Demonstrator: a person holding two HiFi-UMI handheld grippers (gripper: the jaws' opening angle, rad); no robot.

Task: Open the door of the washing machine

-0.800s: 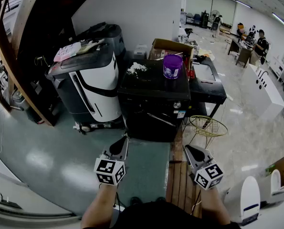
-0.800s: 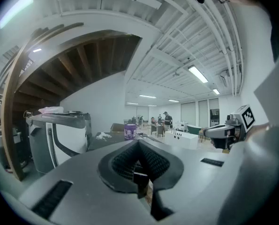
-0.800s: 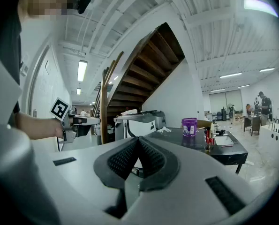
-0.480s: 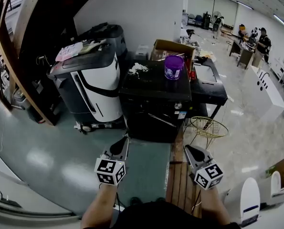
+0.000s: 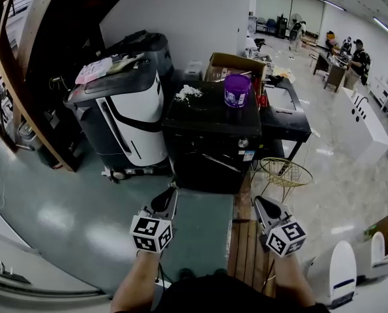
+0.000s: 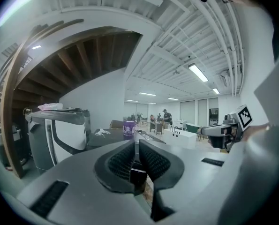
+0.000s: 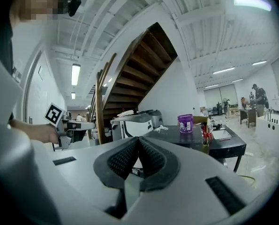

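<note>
In a big open hall with a white wall (image 5: 194, 12), a glossy grey-green floor (image 5: 70, 207) spreads below and gives way to pale polished tiles on the right. A dark wooden staircase (image 5: 11, 77) climbs along the left edge. Beside it stands a bulky white-and-black machine (image 5: 125, 119) with papers on its lid.

Just to the right of that, near the middle of the head view and straight ahead of both grippers, is the washing machine (image 5: 210, 152). It is a squat black box with a dark front that looks closed. A small round knob (image 5: 242, 143) sits near its upper right corner, with a pale sticker just under it. A thin bright bar slants across the panel.

Its flat top carries a purple bucket (image 5: 236, 90) and a clump of white stuff (image 5: 188, 92). A low black tabletop (image 5: 291, 126) adjoins its right side, and a yellow wire basket (image 5: 282, 172) sits on the floor in front of that. Wooden planks (image 5: 246, 240) lie on the floor below the basket. A few people (image 5: 357, 54) stand far back on the right.

The left gripper (image 5: 167, 199) and right gripper (image 5: 261, 205) are held side by side, nearly level and well short of the machine. On each, the fingers are pressed together with nothing between them.
</note>
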